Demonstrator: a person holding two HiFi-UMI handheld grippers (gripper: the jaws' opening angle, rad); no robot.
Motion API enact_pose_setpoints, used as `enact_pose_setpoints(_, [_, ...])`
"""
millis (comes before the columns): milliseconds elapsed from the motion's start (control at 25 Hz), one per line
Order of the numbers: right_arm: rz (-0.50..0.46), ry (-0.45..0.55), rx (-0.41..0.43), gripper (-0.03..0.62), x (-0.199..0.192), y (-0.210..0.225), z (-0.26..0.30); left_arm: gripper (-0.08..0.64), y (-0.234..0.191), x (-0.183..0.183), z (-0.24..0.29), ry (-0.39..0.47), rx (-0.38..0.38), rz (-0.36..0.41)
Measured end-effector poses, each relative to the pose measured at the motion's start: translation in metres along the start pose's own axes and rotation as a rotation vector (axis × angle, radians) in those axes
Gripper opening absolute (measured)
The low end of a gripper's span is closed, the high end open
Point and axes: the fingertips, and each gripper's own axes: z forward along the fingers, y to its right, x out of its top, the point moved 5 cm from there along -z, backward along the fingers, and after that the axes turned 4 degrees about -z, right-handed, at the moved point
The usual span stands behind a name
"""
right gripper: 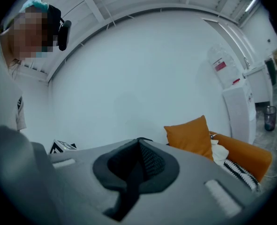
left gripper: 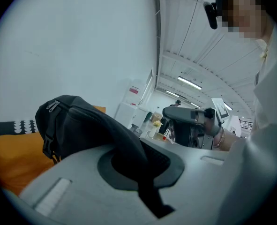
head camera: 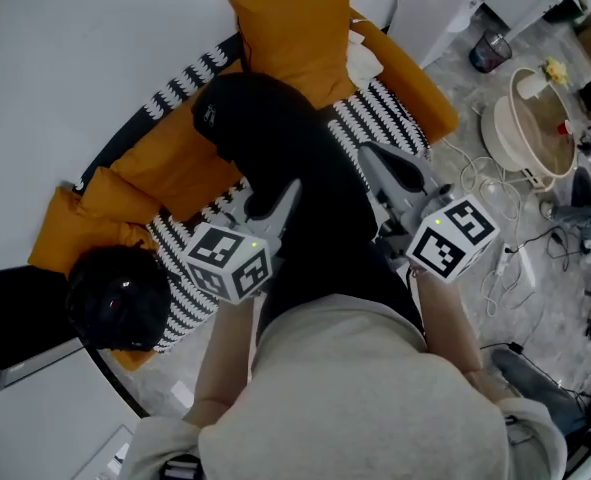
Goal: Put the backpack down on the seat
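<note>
The left claw (left gripper: 145,172) and right claw (right gripper: 133,172) each pinch a strap of the black fabric backpack (head camera: 275,143). The backpack sits over the orange sofa's black-and-white patterned seat (head camera: 387,113).

orange cushion (head camera: 297,33), dark waste bin (head camera: 490,51)

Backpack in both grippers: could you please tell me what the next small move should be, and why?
Probably lower both together, straight down. The left gripper and right gripper are each shut on the backpack, which sits over the striped seat. I cannot tell whether it rests there yet.
</note>
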Motion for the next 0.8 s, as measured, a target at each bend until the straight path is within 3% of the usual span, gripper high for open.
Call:
enact_pose_setpoints(520, [0.098, -0.126, 0.073, 0.003, -0.024, 0.066, 0.055, 0.015, -0.045, -0.028, 0.075, -0.124, 0.057, -0.102])
enact_pose_setpoints(800, [0.178, -0.214, 0.078, 0.003, -0.060, 0.110, 0.077, 0.015, -0.072, -0.049, 0.121, -0.220, 0.074, -0.096])
